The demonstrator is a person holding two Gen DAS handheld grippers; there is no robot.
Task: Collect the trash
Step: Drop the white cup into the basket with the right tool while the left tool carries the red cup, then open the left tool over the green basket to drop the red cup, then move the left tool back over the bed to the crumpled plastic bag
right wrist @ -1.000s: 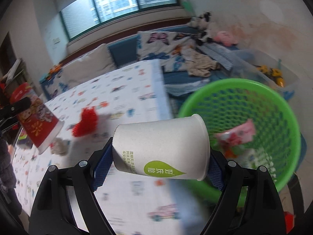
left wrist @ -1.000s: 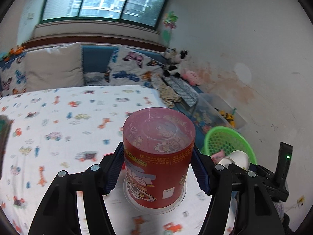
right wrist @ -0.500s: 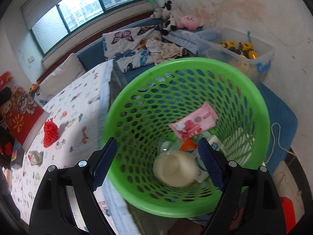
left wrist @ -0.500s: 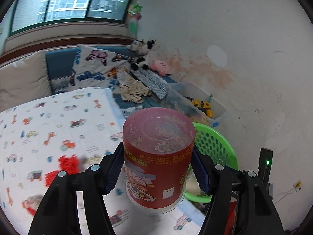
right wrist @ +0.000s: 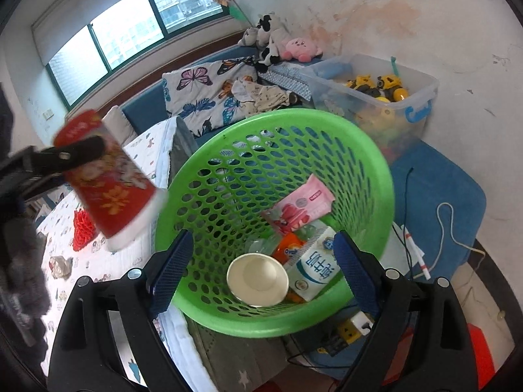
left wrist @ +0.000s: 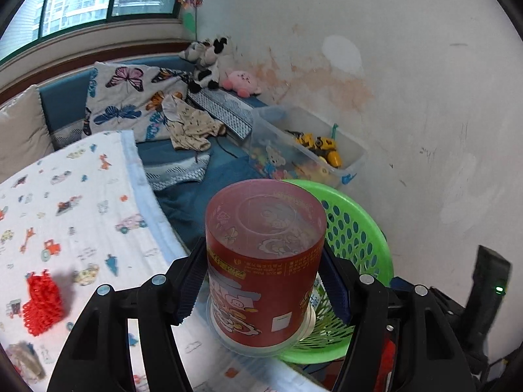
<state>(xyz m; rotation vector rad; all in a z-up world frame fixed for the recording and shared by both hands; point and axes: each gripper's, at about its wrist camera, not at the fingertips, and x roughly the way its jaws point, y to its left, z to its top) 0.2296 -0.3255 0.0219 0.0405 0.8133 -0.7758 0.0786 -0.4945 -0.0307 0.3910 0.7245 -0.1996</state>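
The left gripper (left wrist: pixel 261 281) grasps a red tub (left wrist: pixel 265 261) between its blue pads, low in the centre of the left wrist view, with the green basket (left wrist: pixel 356 228) just behind it to the right. In the right wrist view the right gripper (right wrist: pixel 261 261) hangs over the basket (right wrist: pixel 369 150) with nothing between its fingers; its jaws have just been spreading wider. A white paper cup (right wrist: pixel 257 279) lies mouth-up on the basket's floor, beside a pink wrapper (right wrist: pixel 297 204) and a white carton (right wrist: pixel 313 269). At left, a red mesh scrap (right wrist: pixel 81 230) rests on the patterned sheet (right wrist: pixel 108 261).
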